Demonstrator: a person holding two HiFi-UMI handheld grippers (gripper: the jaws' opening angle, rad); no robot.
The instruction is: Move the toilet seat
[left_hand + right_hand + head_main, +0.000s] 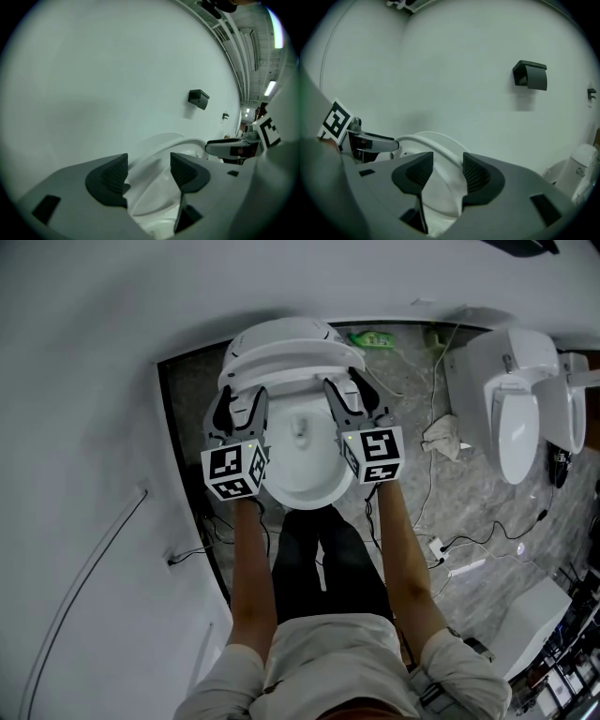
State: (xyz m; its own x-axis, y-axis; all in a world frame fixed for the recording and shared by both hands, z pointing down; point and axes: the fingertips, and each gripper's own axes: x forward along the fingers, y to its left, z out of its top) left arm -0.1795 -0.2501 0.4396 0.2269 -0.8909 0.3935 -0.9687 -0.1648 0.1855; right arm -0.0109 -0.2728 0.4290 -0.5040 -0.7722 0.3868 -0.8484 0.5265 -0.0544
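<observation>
White toilet seat (291, 357) sits raised at 12 o'clock of the bowl (305, 482). Left claw (239, 401) and right claw (344, 396) are part-open, straddling its rim.

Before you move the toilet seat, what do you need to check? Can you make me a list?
1. White plastic toilet seat raised off the white bowl: ok.
2. Left gripper at the seat's left edge, rim between its jaws: ok.
3. Right gripper at the seat's right edge, rim between its jaws: ok.
4. Jaws pressing firmly on the seat: cannot tell.
5. White cable on the grey floor lies apart from the toilet: ok.
</observation>
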